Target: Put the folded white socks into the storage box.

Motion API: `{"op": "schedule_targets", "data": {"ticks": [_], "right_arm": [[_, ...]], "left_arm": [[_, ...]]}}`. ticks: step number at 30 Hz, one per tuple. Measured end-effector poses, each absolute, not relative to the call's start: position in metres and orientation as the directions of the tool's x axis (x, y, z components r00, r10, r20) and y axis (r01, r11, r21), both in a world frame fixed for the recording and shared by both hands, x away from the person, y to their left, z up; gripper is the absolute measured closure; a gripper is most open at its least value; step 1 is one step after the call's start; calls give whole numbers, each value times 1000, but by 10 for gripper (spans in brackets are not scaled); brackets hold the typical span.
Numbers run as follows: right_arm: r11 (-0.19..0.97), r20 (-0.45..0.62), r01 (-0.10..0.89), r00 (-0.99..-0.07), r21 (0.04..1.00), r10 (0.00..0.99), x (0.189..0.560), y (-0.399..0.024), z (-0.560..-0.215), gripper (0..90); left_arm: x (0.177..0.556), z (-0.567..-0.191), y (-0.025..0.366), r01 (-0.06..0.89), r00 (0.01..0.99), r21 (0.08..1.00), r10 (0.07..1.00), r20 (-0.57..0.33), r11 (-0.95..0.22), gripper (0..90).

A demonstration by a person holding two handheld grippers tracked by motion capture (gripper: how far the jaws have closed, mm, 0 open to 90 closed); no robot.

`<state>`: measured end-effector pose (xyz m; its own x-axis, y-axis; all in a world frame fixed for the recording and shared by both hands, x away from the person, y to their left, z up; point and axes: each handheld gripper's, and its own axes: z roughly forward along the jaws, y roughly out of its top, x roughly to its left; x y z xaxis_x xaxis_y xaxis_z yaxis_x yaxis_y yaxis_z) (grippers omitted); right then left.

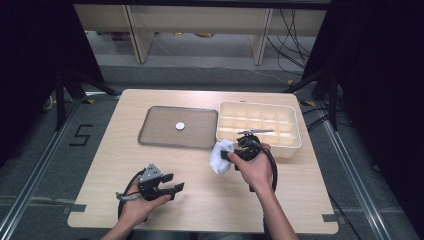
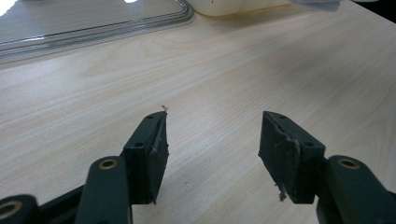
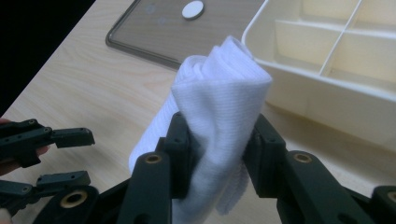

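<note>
The wooden table (image 1: 200,200) is set with a cream divided box (image 1: 260,125) at the far right and a flat clear lid (image 1: 175,127) to its left, the two lying just beside each other. A small white disc (image 1: 180,126) rests on the lid. The compartments of the box that can be seen look empty.

A rolled white cloth (image 3: 219,107) is held in the right gripper (image 1: 240,150), clamped between its two pads at about the middle of the roll, with a loose end hanging below the jaws. It is carried above the table just in front of the near left corner of the box. The left gripper (image 1: 167,189) is held low over the near part of the table, its jaws standing wide apart with nothing between them.

The step in hand is judged to be the placing of the cloth into a compartment. For this to go well, the roll should be kept firmly pinched so that it does not unfurl, brought squarely over one compartment, and lowered until the hanging end is inside the dividers before the jaws are released. The box may slide if nudged.
</note>
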<state>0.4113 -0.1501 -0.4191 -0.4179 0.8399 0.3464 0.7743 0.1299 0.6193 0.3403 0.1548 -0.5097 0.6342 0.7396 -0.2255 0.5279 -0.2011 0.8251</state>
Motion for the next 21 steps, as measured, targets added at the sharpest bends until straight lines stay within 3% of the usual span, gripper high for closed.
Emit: {"op": "schedule_targets", "data": {"ticks": [21], "right_arm": [[91, 336, 742, -405, 664, 851, 428, -157, -406, 658]], "left_arm": [[340, -510, 155, 532, 634, 823, 738, -229, -201, 413]]}}
